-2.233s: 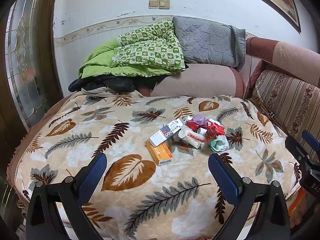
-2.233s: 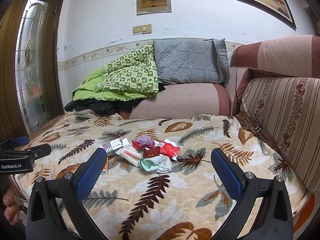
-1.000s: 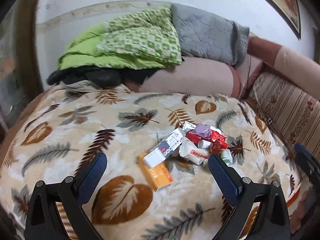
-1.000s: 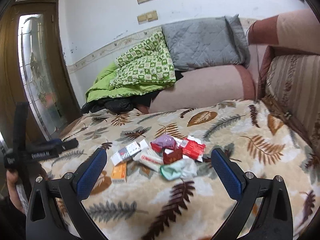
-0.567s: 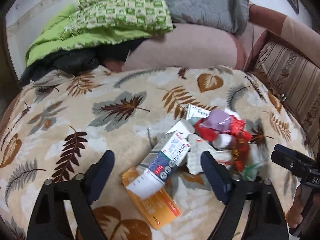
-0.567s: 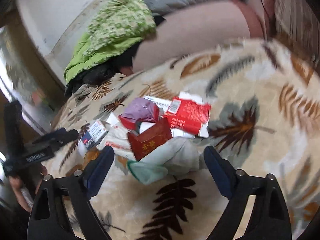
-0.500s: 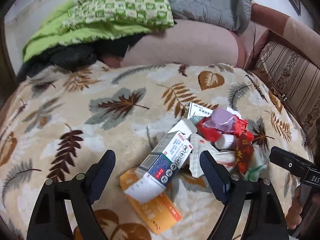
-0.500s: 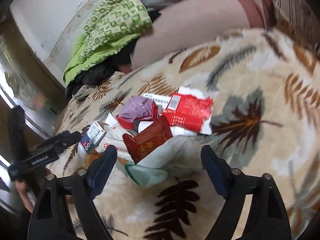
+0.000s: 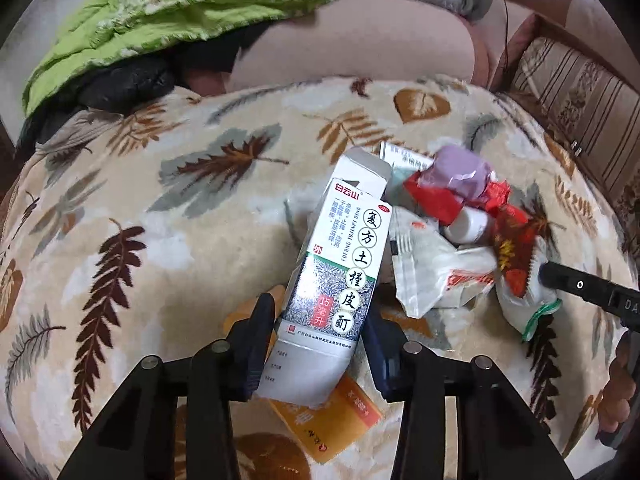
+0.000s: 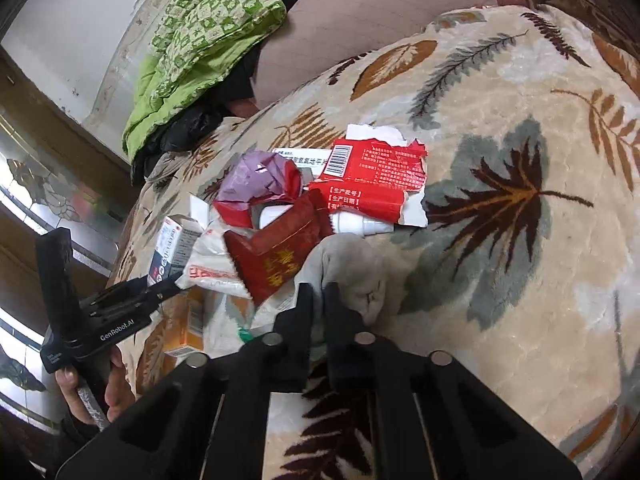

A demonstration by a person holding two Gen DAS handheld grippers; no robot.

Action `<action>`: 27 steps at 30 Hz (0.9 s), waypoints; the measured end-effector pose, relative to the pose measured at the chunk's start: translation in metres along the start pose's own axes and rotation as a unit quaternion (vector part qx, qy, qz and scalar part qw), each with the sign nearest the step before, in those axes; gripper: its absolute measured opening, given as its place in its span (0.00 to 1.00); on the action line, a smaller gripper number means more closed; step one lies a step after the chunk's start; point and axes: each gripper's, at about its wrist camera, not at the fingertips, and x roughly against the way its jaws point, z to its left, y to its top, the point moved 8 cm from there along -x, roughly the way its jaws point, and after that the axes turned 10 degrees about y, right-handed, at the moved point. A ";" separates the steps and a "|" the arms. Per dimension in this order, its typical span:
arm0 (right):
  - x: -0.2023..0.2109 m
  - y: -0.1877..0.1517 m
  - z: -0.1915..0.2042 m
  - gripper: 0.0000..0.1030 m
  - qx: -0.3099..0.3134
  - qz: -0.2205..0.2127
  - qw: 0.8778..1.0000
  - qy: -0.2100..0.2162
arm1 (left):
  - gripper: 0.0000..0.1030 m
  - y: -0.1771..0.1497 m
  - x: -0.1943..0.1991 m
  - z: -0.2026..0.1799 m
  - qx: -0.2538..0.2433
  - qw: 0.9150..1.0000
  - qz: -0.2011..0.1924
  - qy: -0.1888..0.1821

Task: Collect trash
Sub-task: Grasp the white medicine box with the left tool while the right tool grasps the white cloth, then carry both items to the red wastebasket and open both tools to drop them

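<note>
The left gripper (image 9: 318, 334) was closing its jaws on the tall white printed medicine carton (image 9: 342, 264), whose long axis ran straight ahead between them, over a flat orange box (image 9: 332, 412). The right gripper (image 10: 318, 300), jaws pressed together, pinched the crumpled clear plastic bag (image 10: 348, 276) at the near edge of the trash heap on the leaf-patterned blanket (image 10: 520, 260).
</note>
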 end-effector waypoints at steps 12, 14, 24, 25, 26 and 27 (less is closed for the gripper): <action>0.085 0.010 0.073 0.04 0.083 -0.102 0.991 0.011 | 0.38 -0.010 0.079 0.027 0.066 0.996 -0.041 -0.033; 0.102 0.005 0.090 0.04 0.101 -0.116 0.988 0.015 | 0.38 -0.016 0.103 0.029 0.081 0.994 -0.055 -0.046; 0.189 -0.093 0.181 0.04 0.157 -0.157 0.971 0.089 | 0.38 -0.089 0.237 0.031 0.134 0.977 -0.123 -0.107; 0.194 -0.110 0.185 0.04 0.157 -0.153 0.970 0.100 | 0.38 -0.106 0.246 0.030 0.138 0.976 -0.122 -0.115; 0.197 -0.125 0.187 0.04 0.155 -0.149 0.971 0.108 | 0.38 -0.122 0.251 0.029 0.141 0.976 -0.118 -0.120; 0.199 -0.138 0.188 0.04 0.151 -0.143 0.971 0.115 | 0.38 -0.136 0.254 0.028 0.144 0.975 -0.113 -0.123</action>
